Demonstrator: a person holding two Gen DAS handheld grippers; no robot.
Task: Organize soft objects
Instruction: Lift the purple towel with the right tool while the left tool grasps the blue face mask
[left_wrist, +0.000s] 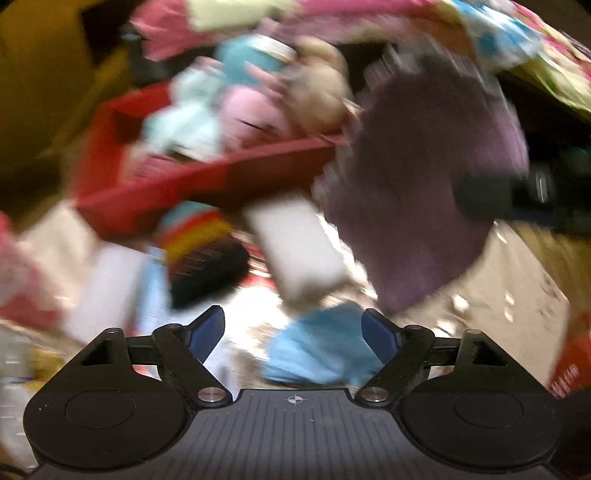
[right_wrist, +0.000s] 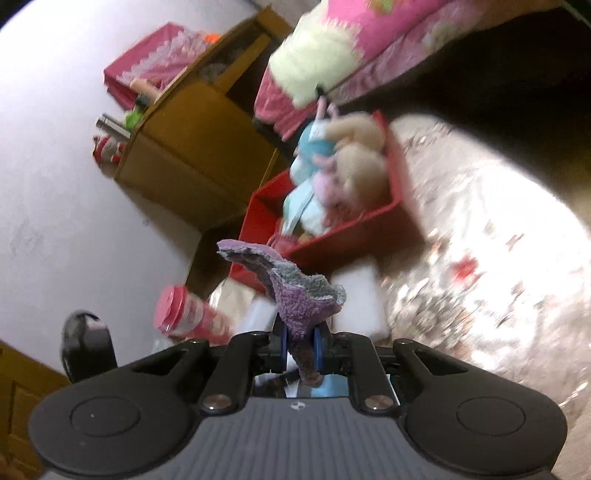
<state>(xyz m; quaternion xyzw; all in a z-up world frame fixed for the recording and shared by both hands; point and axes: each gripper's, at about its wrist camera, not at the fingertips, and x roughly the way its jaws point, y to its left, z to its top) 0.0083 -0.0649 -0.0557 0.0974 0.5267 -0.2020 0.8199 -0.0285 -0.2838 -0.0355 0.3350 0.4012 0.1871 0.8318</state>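
In the blurred left wrist view my left gripper (left_wrist: 293, 321) stands open, pointing down at the floor. A light blue soft cloth (left_wrist: 321, 350) lies under it between the blue pads, close to the right one; no grip shows. A purple fuzzy cloth (left_wrist: 424, 184) hangs at the right. In the right wrist view my right gripper (right_wrist: 300, 334) is shut on that purple cloth (right_wrist: 299, 295), which sticks up from the pads. Beyond stands a red bin (right_wrist: 351, 236) holding plush toys (right_wrist: 332, 166). The left view shows the same bin (left_wrist: 221, 173) and toys (left_wrist: 255, 110).
A rainbow-and-black soft item (left_wrist: 199, 243) and a white block (left_wrist: 299, 247) lie on the floor before the bin. A wooden cabinet (right_wrist: 192, 140), a pink box (right_wrist: 147, 66), a pink canister (right_wrist: 184, 310) and a bed with pink bedding (right_wrist: 369, 37) surround it. Patterned floor (right_wrist: 480, 240) lies to the right.
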